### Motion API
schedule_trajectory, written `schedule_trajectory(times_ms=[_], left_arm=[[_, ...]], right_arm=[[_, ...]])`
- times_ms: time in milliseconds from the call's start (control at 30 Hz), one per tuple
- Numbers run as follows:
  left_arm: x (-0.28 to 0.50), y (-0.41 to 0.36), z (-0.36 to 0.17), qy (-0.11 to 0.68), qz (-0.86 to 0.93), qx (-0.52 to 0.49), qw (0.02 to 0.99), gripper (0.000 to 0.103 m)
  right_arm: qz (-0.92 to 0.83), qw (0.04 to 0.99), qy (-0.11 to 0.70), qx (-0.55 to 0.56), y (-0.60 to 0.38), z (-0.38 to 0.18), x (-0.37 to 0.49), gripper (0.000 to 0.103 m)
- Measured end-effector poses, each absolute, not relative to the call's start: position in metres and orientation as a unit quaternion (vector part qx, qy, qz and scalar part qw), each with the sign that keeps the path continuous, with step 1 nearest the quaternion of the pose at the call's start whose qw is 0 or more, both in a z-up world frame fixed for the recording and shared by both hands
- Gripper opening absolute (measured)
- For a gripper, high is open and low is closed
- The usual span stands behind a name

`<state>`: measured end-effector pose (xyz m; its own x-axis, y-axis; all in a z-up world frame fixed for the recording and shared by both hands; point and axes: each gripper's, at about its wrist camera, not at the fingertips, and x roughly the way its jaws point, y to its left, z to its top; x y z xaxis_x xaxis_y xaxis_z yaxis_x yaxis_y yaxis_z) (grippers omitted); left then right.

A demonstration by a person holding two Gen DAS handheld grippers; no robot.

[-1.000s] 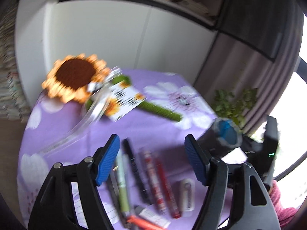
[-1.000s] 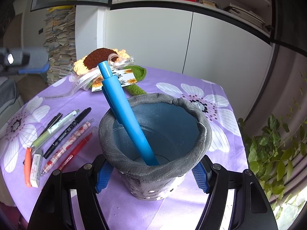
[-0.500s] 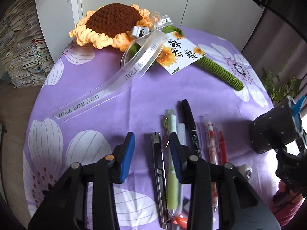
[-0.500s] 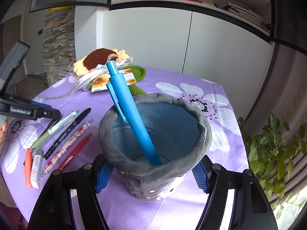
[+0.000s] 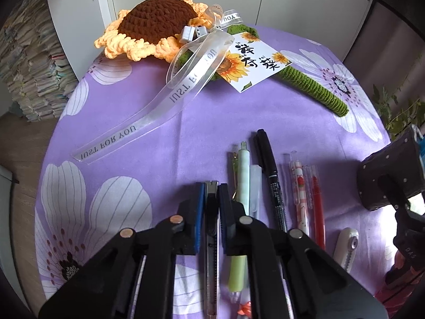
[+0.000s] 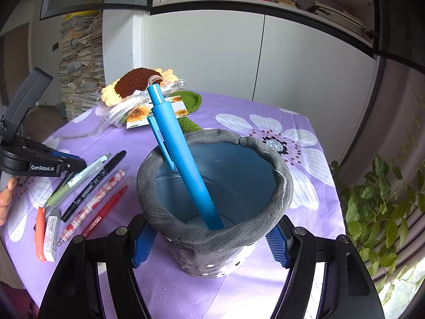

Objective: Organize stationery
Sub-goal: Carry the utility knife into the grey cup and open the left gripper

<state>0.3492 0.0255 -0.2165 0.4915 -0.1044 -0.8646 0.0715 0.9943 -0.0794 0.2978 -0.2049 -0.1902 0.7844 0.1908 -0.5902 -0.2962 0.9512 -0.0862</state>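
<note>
My left gripper (image 5: 211,189) points down at the purple flowered tablecloth (image 5: 148,133), shut on a slim grey utility knife (image 5: 211,271) that lies flat at the left end of a row of pens. Beside the knife lie a green pen (image 5: 243,180), a black marker (image 5: 271,175), a patterned pen (image 5: 298,188) and a red pen (image 5: 317,204). My right gripper (image 6: 209,247) is shut on a grey pen pot (image 6: 284,186), which stands upright with a blue pen (image 6: 180,154) leaning inside. The left gripper (image 6: 77,163) also shows at the left of the right wrist view.
A crocheted sunflower (image 5: 156,24) with a ribbon (image 5: 186,85) and a card (image 5: 252,61) lies at the far side of the table. An eraser (image 6: 51,231) and an orange item (image 6: 39,235) sit near the front edge. A leafy plant (image 6: 385,207) stands off to the right.
My left gripper dropped and tilted down over the row of pens, and its jaws closed on the utility knife. The right gripper and pot stayed still.
</note>
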Motion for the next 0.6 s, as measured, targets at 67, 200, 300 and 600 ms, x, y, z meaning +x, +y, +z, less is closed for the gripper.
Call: schedule_trajectory(times_ms=[67, 200, 300, 600], left_arm=[[0.348, 0.030, -0.211, 0.494, -0.051, -0.027, 0.867, 0.009], [0.339, 0.032, -0.190, 0.469, -0.057, -0.036, 0.880, 0.009], [0.330, 0.030, -0.167, 0.441, -0.069, -0.037, 0.894, 0.009], [0.304, 0.003, -0.103, 0.352, -0.135, -0.029, 0.926, 0.009]], right_arm=[[0.130, 0.941, 0.302, -0.087, -0.205, -0.190, 0.298, 0.072], [0.130, 0.940, 0.302, -0.087, -0.205, -0.190, 0.298, 0.072], [0.130, 0.940, 0.302, -0.087, -0.205, -0.190, 0.298, 0.072], [0.129, 0.941, 0.301, -0.089, -0.206, -0.190, 0.298, 0.072]])
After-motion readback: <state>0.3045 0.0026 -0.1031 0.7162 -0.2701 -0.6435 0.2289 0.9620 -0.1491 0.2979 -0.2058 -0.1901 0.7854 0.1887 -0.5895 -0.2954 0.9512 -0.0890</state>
